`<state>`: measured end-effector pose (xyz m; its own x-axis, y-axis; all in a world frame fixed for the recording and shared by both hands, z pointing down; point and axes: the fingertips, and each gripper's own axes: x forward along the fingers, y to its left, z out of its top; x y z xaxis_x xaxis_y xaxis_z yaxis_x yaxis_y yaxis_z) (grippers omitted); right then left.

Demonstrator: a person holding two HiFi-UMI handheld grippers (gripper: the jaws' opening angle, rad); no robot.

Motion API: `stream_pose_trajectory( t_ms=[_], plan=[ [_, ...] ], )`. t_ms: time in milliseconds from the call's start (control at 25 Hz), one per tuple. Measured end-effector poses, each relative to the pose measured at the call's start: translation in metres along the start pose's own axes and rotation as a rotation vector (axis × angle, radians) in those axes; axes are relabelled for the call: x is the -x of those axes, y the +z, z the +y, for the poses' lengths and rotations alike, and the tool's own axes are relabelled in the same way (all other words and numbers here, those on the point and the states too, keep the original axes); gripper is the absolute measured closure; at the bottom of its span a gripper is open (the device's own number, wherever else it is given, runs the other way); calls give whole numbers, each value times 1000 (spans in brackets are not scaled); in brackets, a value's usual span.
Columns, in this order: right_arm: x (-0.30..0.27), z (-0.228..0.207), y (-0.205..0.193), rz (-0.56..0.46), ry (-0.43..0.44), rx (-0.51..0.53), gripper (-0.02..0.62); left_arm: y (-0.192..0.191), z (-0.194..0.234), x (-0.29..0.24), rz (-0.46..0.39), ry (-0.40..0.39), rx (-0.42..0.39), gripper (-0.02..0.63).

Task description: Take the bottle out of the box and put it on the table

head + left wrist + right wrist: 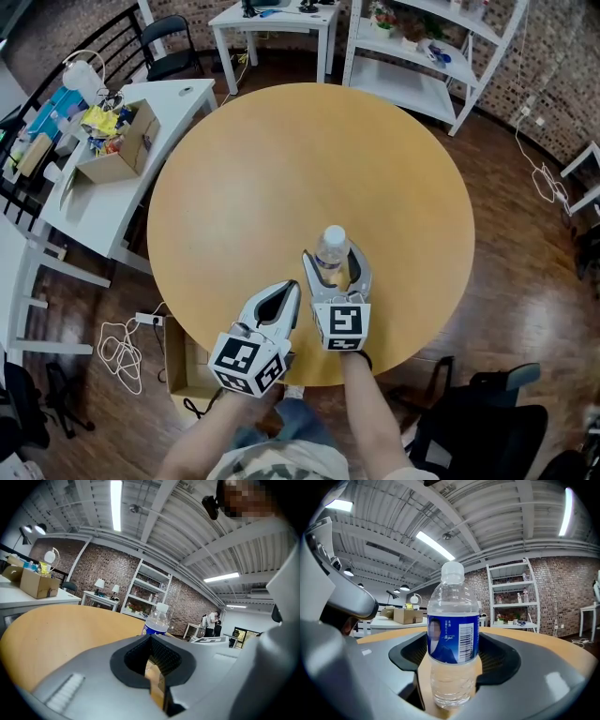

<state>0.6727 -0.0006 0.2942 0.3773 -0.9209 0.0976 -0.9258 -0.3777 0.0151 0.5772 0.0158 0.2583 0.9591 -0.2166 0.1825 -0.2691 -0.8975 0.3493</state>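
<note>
A clear water bottle (pixel 331 251) with a white cap and a blue label stands upright on the round wooden table (pixel 281 169), near its front edge. My right gripper (pixel 333 259) is open around it, one jaw on each side. In the right gripper view the bottle (pixel 453 639) fills the middle, with table showing between it and the left pad. My left gripper (pixel 292 287) lies shut just left of it, holding nothing. The left gripper view shows the bottle (pixel 157 620) beyond its closed tips. An open cardboard box (pixel 186 373) sits on the floor under the table's front left edge.
A white side table (pixel 103 202) at the left carries a cardboard box (pixel 120 155) of odds and ends. White shelves (pixel 422 66) and a small white table (pixel 277 23) stand behind. A black chair (pixel 487 422) is at the lower right. Cables (pixel 122 352) lie on the floor.
</note>
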Motion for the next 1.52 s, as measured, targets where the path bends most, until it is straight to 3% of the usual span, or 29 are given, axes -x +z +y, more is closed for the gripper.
stream_pose_trajectory(
  t_ms=[600,1120,1400,1520],
  plan=[
    [43,15,22,-6,-45,15,278,19,-13,53,-48,11,-19,606],
    [113,86,61,-40,-50,44,337,26,-24,147,-105,0,-23,606],
    [153,136,76,-57,-26,59,397,27,-27,197,-133,1,-26,606],
    [173,155,87,-69,-28,56,478,27,-27,216,-146,2,-29,606]
  ],
)
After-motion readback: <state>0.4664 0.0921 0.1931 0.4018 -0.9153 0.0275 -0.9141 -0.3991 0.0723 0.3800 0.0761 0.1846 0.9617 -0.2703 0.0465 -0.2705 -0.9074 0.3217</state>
